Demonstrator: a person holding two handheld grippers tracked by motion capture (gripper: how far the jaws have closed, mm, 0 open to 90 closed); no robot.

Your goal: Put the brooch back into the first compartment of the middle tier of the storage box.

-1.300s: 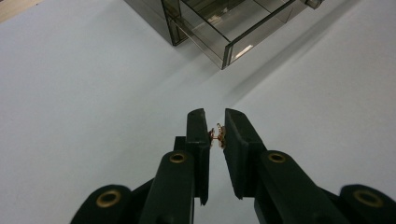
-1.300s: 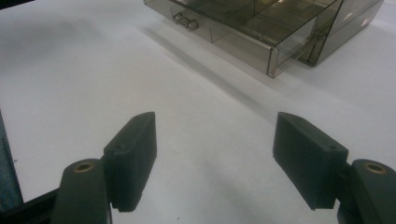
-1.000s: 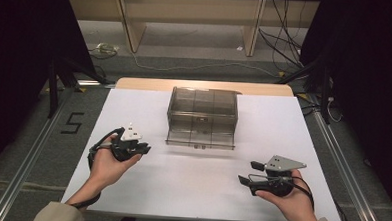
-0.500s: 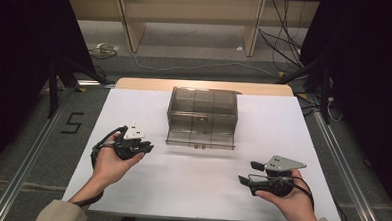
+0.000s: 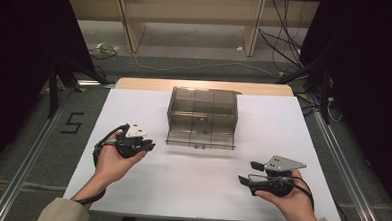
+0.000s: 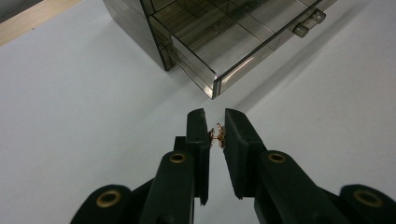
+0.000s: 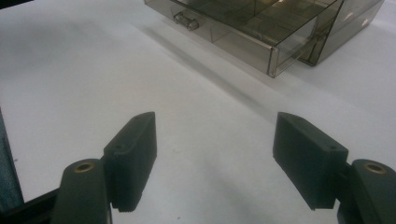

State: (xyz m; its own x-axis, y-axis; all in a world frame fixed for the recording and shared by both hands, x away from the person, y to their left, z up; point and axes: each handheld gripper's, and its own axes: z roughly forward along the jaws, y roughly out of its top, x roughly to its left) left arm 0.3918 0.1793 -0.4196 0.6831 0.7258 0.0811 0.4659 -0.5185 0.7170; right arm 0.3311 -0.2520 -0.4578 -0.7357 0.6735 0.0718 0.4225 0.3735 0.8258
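A smoky see-through drawer box (image 5: 203, 107) stands at the middle of the white table, its bottom drawer (image 5: 200, 138) pulled out toward me. My left gripper (image 5: 150, 146) hovers left of the drawer's front. In the left gripper view its jaws (image 6: 215, 116) are nearly together, shut on a tiny copper-coloured trinket (image 6: 218, 135), with the drawer's corner (image 6: 215, 84) just ahead. My right gripper (image 5: 246, 174) rests near the front right of the table. In the right gripper view it (image 7: 215, 135) stands wide open with nothing between its jaws, the drawer (image 7: 252, 32) farther off.
The white table sheet (image 5: 190, 190) has bare room around both hands. A wooden strip (image 5: 135, 83) edges the far side. Metal rails (image 5: 26, 173) run along both sides, and cables (image 5: 282, 44) lie on the floor behind.
The left hand has edged slightly right toward the drawer with the trinket in its jaws. The right hand has stayed still.
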